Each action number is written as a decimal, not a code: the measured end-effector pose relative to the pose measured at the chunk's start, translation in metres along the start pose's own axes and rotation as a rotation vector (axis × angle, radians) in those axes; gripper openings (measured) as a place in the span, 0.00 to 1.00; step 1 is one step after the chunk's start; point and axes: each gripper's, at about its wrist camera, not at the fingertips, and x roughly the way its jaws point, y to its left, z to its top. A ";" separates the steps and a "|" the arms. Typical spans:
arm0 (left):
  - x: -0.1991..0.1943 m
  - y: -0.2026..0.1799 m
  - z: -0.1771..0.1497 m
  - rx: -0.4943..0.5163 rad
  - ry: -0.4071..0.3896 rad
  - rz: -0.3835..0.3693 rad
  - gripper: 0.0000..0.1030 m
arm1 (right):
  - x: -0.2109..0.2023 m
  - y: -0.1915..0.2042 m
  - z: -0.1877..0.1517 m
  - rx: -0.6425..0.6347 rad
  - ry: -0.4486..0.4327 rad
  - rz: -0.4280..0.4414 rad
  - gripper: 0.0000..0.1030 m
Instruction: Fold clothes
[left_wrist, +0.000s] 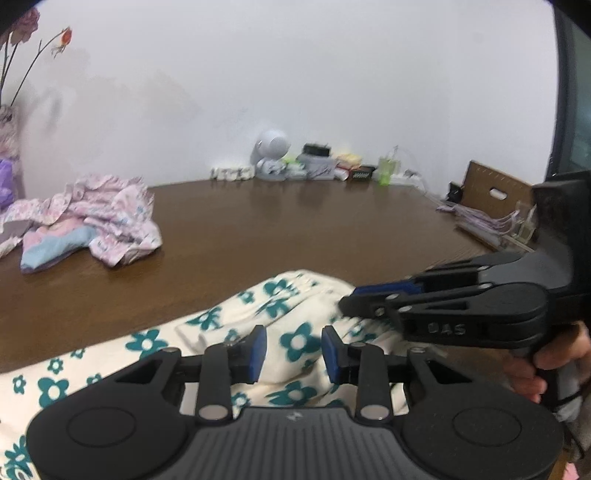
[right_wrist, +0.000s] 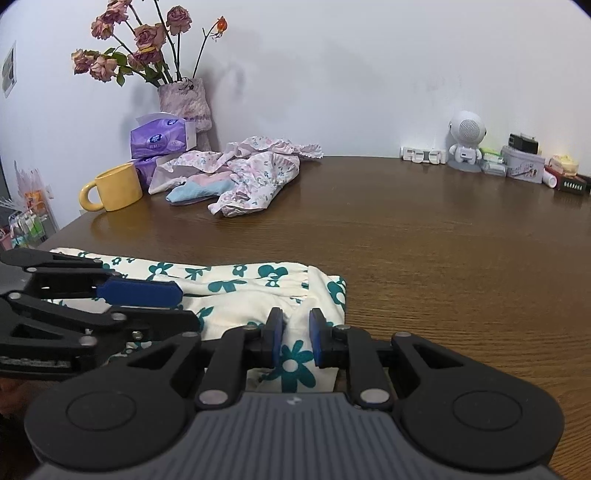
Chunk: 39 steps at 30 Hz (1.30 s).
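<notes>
**Floral garment at the near table edge, both grippers over it**

Lower centre: left gripper (left_wrist: 293, 349) released above the cream floral garment (right_wrist: 236, 286); right gripper (right_wrist: 296, 334) parted around a raised fold. Layers should be aligned before closing. Upper left: crumpled pink clothes (right_wrist: 251, 166) lie unfolded.

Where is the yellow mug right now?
In the right wrist view the yellow mug stands at the far left of the table, in front of the purple tissue packs and left of the pink clothes pile.

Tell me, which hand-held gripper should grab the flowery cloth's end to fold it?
Probably the right hand-held gripper. It sits open right over the gathered end of the cream flowered garment, while the left hand-held gripper hovers open over its middle.
</notes>
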 end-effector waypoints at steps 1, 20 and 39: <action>0.002 0.002 0.000 -0.009 0.009 0.006 0.28 | 0.000 0.001 -0.001 -0.005 -0.003 -0.006 0.16; -0.026 0.032 0.010 -0.171 -0.087 -0.046 0.45 | 0.021 -0.052 0.038 0.195 0.063 0.102 0.29; 0.031 0.078 0.020 -0.352 0.118 -0.010 0.09 | 0.052 -0.047 0.041 0.171 0.130 0.100 0.12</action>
